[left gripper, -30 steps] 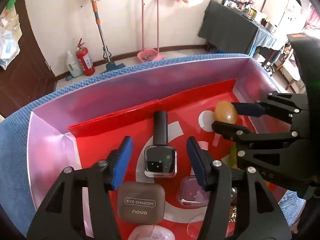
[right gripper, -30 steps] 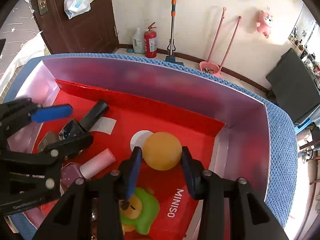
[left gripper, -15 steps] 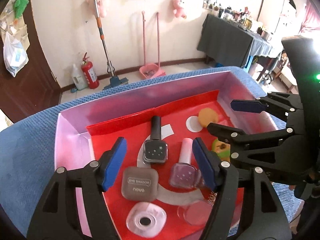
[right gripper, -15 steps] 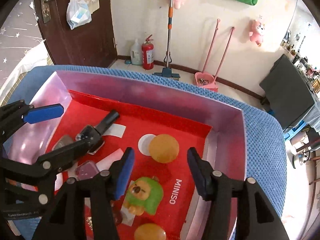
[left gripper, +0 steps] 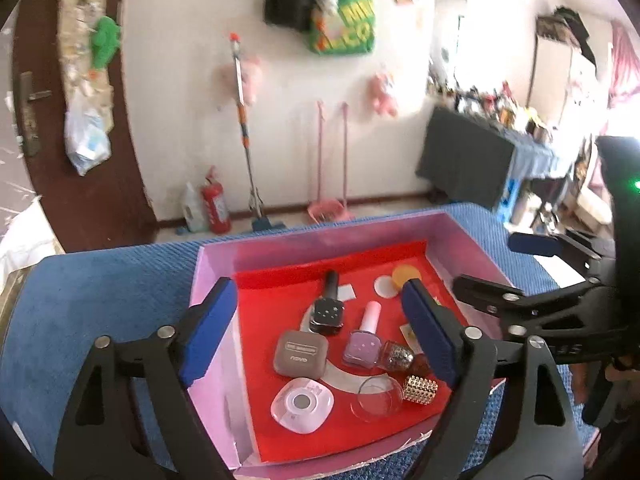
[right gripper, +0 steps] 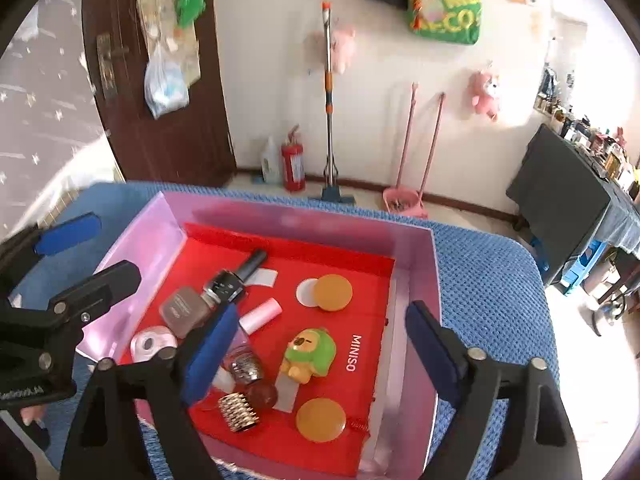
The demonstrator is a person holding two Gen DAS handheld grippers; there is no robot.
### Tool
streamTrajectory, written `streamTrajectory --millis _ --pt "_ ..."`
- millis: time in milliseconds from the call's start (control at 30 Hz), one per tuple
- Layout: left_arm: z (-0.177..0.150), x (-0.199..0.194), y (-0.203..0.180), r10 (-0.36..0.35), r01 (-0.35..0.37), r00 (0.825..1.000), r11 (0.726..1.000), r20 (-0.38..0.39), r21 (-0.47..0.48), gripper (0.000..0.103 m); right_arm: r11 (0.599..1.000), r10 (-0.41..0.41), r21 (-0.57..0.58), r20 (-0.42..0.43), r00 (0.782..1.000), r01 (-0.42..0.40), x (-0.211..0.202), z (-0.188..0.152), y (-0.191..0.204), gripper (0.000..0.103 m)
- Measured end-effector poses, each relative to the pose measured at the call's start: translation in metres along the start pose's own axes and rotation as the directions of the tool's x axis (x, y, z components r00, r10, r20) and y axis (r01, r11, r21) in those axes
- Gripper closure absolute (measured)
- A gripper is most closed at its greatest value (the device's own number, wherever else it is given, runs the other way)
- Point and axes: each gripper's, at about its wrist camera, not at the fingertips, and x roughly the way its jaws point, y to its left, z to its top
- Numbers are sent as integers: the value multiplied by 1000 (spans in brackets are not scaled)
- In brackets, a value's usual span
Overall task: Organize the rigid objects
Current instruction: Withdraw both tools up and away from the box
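Note:
A pink box [left gripper: 216,376] [right gripper: 416,280] with a red lining holds small items: a black nail polish bottle [left gripper: 329,312] [right gripper: 230,282], a brown eye shadow case [left gripper: 301,352] [right gripper: 185,306], a lilac polish bottle [left gripper: 363,346], a green toy [right gripper: 309,355], two orange discs [right gripper: 333,293] [right gripper: 321,420], a gold studded cap [left gripper: 420,389] [right gripper: 239,413]. My left gripper [left gripper: 320,336] is open and empty above the box. My right gripper [right gripper: 320,356] is open and empty above it too.
The box rests on a blue textured cloth [left gripper: 112,304] [right gripper: 492,296]. A white round case [left gripper: 302,404] and a clear lid [left gripper: 377,398] lie near the front of the box. Beyond the table are a mop, a fire extinguisher [right gripper: 293,166] and a dark table [left gripper: 464,160].
Both grippers have lifted up and back from the box and opened wider. The right gripper let go of the orange disc, which now lies at the back of the box.

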Motion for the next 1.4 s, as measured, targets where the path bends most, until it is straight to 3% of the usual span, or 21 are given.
streamTrajectory --millis 167,333,533,1000,1400 --pt "-16 -14 -1 67 -66 995 998 79 -10 13 1000 3 27 129 992 -6 -30 -16 -3 0" --pt "-37 -19 -4 89 -84 986 995 140 -45 13 999 -27 44 240 970 17 -44 -40 -3 0" --pt "-53 -12 -7 112 -104 979 993 171 -55 12 992 -118 7 354 928 124 -44 -67 8 0" --pt "-72 19 -5 150 -148 983 989 105 -30 12 994 -105 36 328 939 98 -12 -85 1 0" --pt "-77 28 -4 141 -139 987 989 71 -40 12 993 -120 51 302 946 110 -4 -89 -2 0"
